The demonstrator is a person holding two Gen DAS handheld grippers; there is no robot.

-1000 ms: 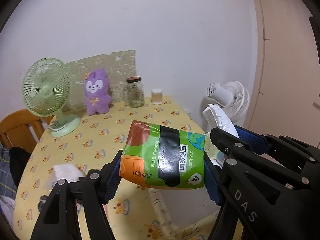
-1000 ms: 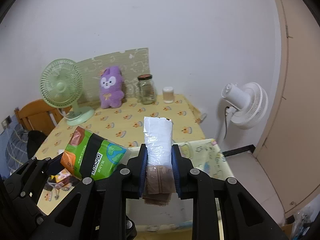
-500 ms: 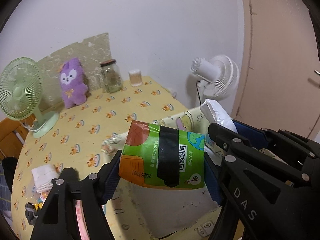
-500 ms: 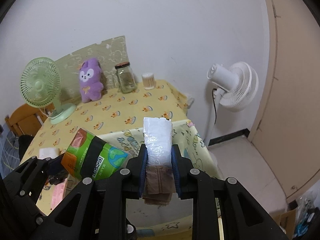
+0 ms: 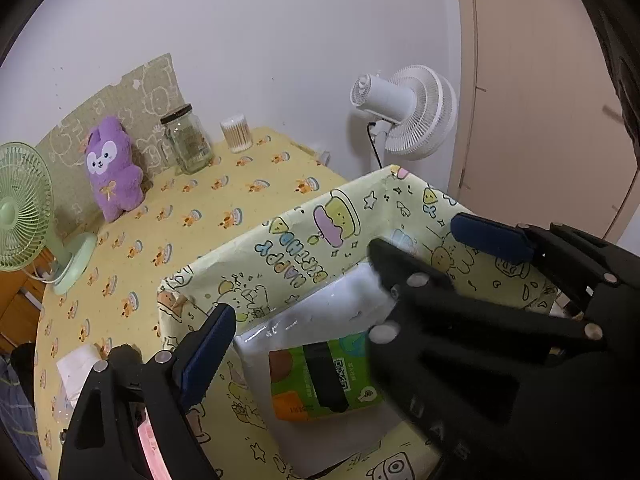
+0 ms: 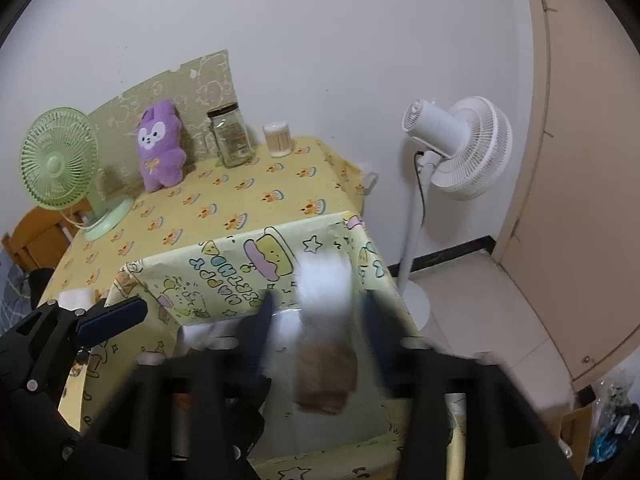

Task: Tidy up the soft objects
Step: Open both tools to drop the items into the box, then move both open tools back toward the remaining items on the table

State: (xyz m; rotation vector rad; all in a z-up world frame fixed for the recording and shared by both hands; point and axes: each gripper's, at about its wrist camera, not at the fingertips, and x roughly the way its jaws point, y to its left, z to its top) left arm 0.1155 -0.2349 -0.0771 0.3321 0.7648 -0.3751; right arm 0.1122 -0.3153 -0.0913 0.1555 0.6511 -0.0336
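the left tongs (image 5: pixel 320 320) stand wide apart over the pale yellow cartoon-printed storage box (image 5: pixel 320 216), and their jaws have just been opening; nothing is pressed between them. the green and orange soft plastic pack with a black band and a printed code (image 5: pixel 324 380) lies below and ahead of them on the white lining at the bottom of the box, lying flat and not far from level, clear of both blue pads.

the right tongs (image 6: pixel 316 312) have also just been opening. the white plastic pouch with a brown lower part (image 6: pixel 324 320) is between their jaws, blurred; the pads look to stand off its sides with a gap on each, so i judge it released and dropping into the box, though the blur keeps me from being sure that no pad still touches it.

both packs look light and yielding, probably tissue or wipes under thin film. the film is likely slick, so a pinch on a corner or a flat face would probably slide or just crumple the wrap. should either need to be straightened, the better hold is across the narrow width at mid-length, pads on the two long edges, squeezing until the filling firms up. neither looks fragile.

beyond the box, well ahead of both tongs on the yellow-clothed worktop (image 5: pixel 208 216), sits a purple plush rabbit toy (image 5: pixel 114 168): soft, light, best taken around the body.
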